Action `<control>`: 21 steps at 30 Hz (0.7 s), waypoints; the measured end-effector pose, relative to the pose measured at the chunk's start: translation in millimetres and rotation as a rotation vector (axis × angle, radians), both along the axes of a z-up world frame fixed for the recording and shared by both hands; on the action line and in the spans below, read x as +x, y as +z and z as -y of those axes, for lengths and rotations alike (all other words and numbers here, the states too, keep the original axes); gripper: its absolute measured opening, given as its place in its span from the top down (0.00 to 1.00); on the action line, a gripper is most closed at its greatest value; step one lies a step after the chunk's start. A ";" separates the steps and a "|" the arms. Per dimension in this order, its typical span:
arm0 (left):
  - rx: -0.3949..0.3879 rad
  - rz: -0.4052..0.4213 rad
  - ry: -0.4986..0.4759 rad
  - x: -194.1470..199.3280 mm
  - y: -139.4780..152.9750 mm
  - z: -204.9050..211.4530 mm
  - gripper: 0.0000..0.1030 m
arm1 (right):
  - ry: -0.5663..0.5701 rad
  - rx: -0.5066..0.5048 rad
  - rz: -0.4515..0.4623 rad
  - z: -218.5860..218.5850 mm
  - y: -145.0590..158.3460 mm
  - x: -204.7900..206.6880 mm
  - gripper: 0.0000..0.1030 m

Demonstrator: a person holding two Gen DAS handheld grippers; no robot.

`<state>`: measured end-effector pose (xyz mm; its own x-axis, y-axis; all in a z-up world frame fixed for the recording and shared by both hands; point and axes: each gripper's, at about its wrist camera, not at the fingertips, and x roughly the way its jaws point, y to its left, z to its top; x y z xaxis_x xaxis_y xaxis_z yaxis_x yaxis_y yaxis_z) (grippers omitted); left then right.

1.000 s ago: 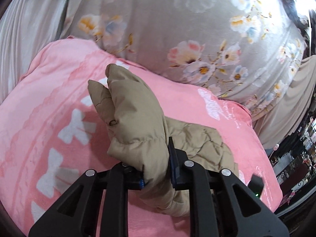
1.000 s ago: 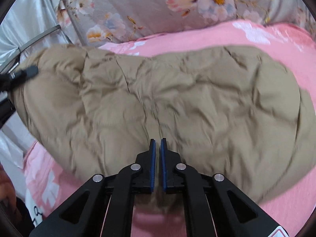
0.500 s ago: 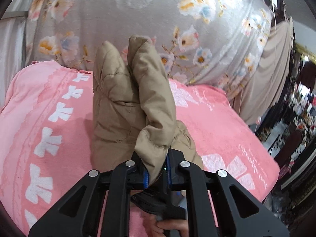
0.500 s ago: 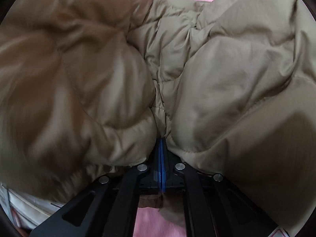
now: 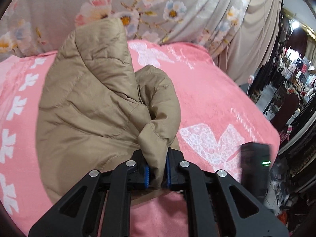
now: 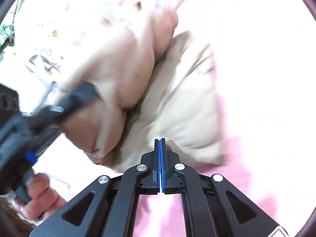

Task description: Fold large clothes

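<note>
A tan quilted puffer jacket [image 5: 94, 98] lies bunched on a pink blanket [image 5: 213, 102]. My left gripper [image 5: 157, 169] is shut on a fold of the jacket and holds it up over the blanket. In the overexposed, blurred right wrist view the jacket [image 6: 177, 98] lies just ahead of my right gripper [image 6: 160, 144], whose blue pads are pressed together with nothing between them. The left gripper [image 6: 59, 106] shows there at the left, clamped on the jacket, with the person's hand [image 6: 37, 193] below it.
A grey floral curtain [image 5: 158, 6] hangs behind the blanket. The blanket's right edge drops off toward a dark shop aisle [image 5: 292, 90]. The right gripper's black body [image 5: 254, 165] shows at the right of the left wrist view.
My right gripper has let go of the jacket and pulled back, and its view has blown out white. My left gripper has swung right with its fold still held.
</note>
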<state>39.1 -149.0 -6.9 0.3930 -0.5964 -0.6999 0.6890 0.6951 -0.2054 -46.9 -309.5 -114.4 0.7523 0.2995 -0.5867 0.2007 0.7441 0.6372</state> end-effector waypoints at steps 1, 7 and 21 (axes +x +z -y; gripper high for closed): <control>0.015 -0.008 -0.002 0.1 -6.0 6.9 0.90 | -0.021 -0.036 -0.005 2.9 3.2 -4.1 0.98; 0.104 -0.053 -0.006 3.8 -44.7 37.4 0.89 | -0.108 -0.135 -0.013 21.3 18.9 -14.5 0.93; -0.079 -0.095 -0.059 -21.9 -2.6 -5.2 0.27 | -0.144 -0.157 0.078 50.6 84.3 5.8 0.65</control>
<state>17.2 -143.7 -9.5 0.2899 -0.6713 -0.6821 0.7031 0.6329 -0.3241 -41.1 -360.1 -30.1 0.8255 0.0957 -0.5562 0.2666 0.8026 0.5337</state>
